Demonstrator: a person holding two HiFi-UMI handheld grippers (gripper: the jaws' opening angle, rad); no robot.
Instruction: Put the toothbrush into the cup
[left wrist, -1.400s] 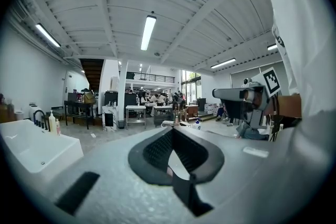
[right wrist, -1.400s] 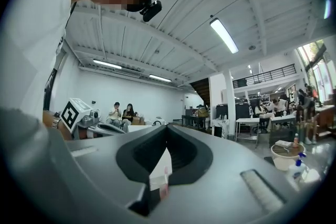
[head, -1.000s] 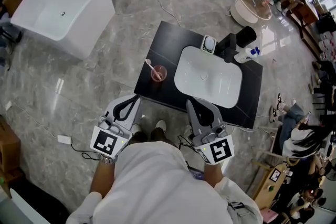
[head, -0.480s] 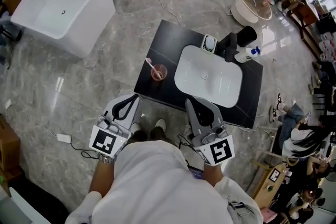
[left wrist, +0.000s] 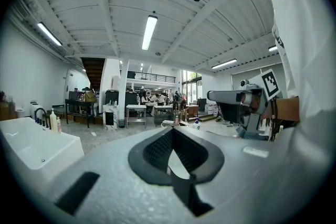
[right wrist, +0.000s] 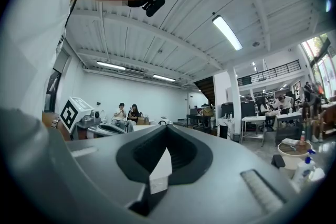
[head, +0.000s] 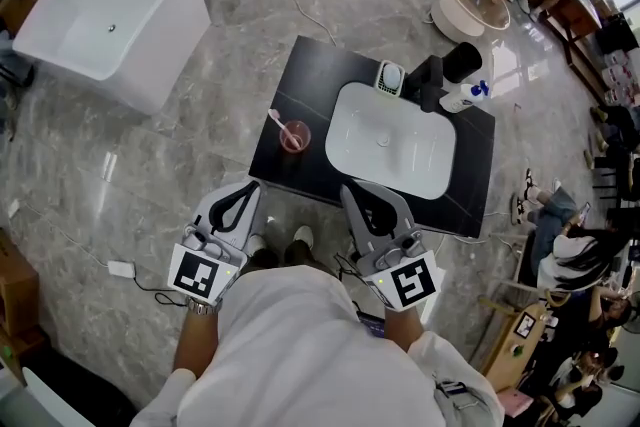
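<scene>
Head view: toothbrush (head: 278, 122) leans in cup (head: 295, 139), its lower end hidden; left gripper (head: 248, 190) and right gripper (head: 352, 193) both closed, empty.

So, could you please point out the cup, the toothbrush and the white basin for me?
cup (head: 295, 137), head view, on its pink body.
toothbrush (head: 277, 121), head view, on the handle sticking out past the cup's rim.
white basin (head: 412, 155), head view, on the bare inside of the bowl.

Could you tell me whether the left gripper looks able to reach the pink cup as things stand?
Probably yes: the left gripper, jaws together, sits just short of the black counter, with nothing between it and the pink cup.
</scene>
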